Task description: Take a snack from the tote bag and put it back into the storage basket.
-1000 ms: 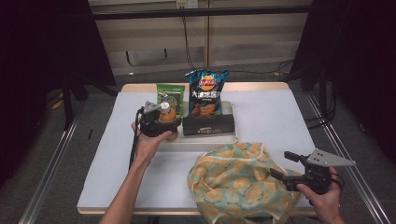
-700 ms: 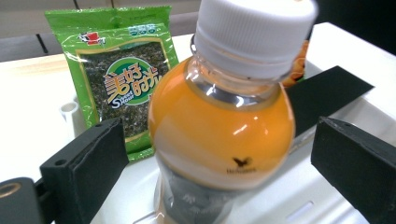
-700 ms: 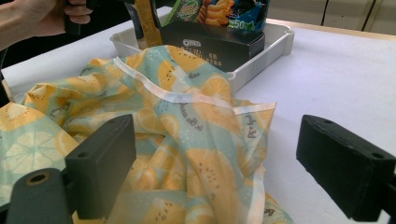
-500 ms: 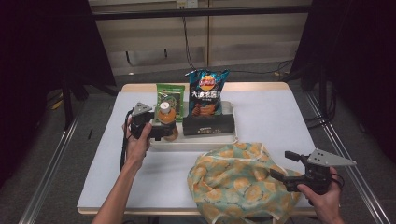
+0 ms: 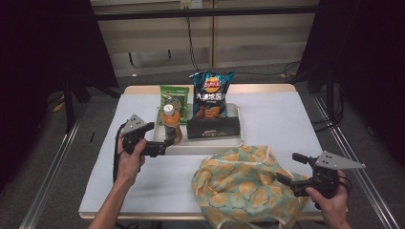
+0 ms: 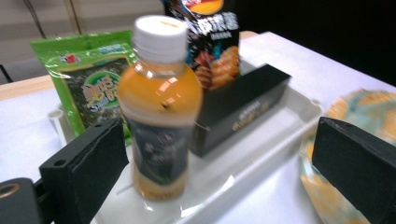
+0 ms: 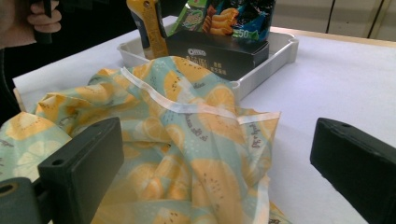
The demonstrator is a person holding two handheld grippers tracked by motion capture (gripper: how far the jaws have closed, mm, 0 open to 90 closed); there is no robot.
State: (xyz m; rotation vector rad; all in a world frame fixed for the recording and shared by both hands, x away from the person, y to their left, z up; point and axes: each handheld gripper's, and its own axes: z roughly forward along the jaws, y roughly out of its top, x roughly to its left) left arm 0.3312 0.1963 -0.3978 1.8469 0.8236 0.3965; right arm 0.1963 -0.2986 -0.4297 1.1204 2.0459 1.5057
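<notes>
An orange drink bottle with a white cap stands upright at the left end of the white tray. My left gripper is just left of it with jaws wide apart; they have just been opening, and in the left gripper view the bottle stands free beyond the left gripper. A cloth bag printed with orange slices lies crumpled at the front of the table. My right gripper is at its right edge; its jaws have just been opening, and the cloth lies loose between them, unpressed.
In the tray a black box lies in front of an upright chips bag, and a green seaweed pack leans behind the bottle. The white table has bare surface at the far right and front left.
My left gripper has let go of the bottle and drawn back to the left and toward me; the bottle stays upright in the tray. The right hand has kept still.
</notes>
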